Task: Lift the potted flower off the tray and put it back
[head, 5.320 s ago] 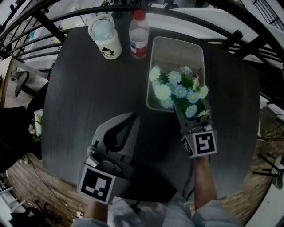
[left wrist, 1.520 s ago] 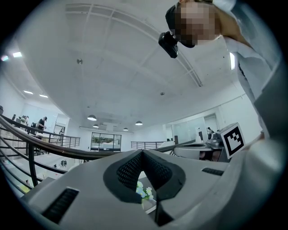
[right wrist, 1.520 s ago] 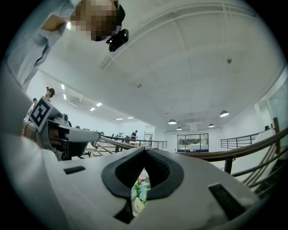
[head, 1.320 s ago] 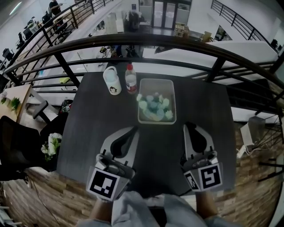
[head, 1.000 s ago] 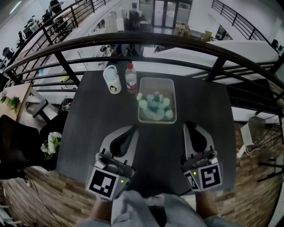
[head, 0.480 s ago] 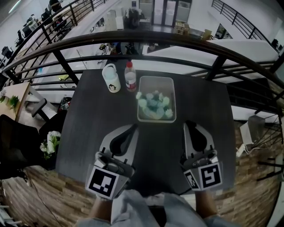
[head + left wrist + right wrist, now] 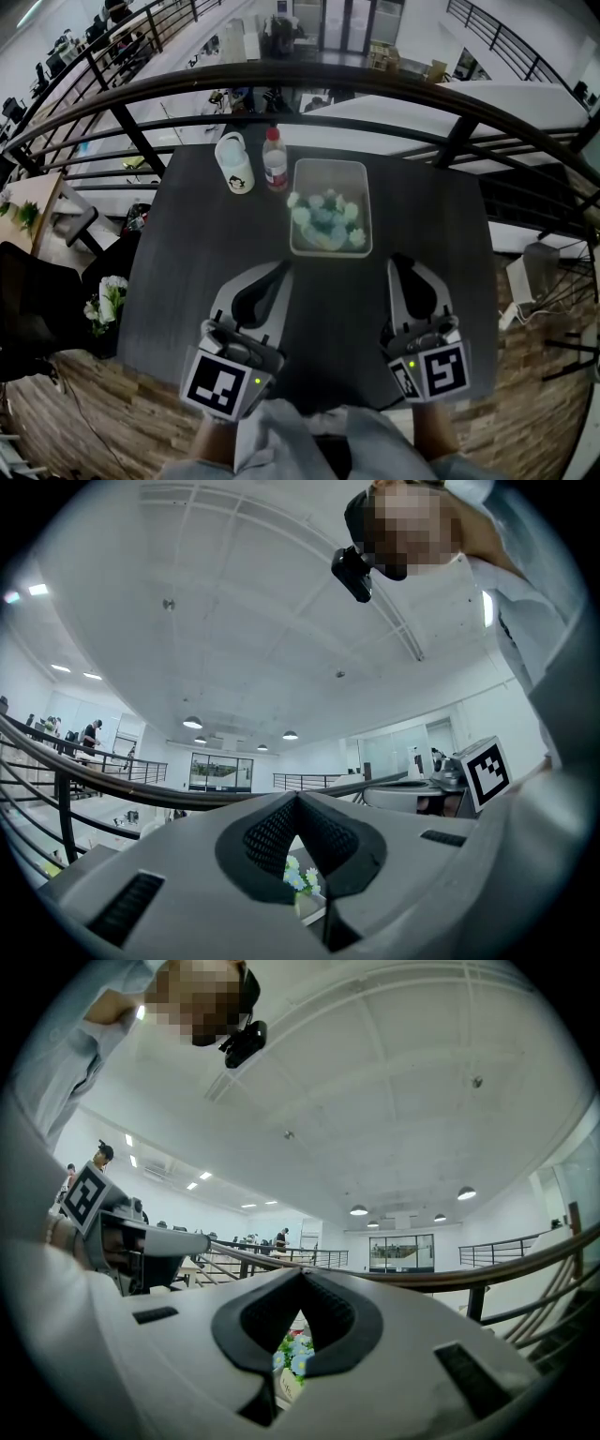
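In the head view, the left claw [image 7: 279, 274] and right claw [image 7: 397, 266] point level over the dark counter [image 7: 206, 244]. The potted flower [image 7: 326, 217] sits in the tray [image 7: 330, 167] ahead of and between them, well apart from both. In the left gripper view, the jaws are pressed together, gripping nothing. The right gripper view shows the same, with blossoms visible beyond the tips.
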Available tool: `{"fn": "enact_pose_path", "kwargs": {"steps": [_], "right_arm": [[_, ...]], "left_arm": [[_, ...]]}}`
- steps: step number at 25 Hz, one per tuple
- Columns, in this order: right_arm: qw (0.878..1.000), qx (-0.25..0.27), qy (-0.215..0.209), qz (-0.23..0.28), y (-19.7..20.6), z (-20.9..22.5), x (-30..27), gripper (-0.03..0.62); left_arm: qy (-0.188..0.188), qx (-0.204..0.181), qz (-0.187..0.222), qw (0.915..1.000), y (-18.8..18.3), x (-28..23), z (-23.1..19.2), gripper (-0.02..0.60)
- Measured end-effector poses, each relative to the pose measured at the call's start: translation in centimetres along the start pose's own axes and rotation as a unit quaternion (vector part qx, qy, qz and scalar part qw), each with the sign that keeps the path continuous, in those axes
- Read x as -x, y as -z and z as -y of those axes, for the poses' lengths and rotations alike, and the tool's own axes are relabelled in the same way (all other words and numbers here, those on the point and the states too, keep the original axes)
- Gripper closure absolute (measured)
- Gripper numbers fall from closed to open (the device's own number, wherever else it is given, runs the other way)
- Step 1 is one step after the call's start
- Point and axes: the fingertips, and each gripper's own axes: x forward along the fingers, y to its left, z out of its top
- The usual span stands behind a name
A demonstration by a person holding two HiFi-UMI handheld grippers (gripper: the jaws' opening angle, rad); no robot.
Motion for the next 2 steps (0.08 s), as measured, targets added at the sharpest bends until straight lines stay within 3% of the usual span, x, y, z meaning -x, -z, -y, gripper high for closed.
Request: {"fn": "enact_pose_path", "kwargs": {"steps": [2], "right_arm": [[1.000, 0.001, 0.000, 0.000, 0.06, 0.00, -0.01, 0.595]], "left_arm": [[0.001, 0.000, 0.001, 1.0000, 0.02, -0.03, 0.00, 0.583]]}}
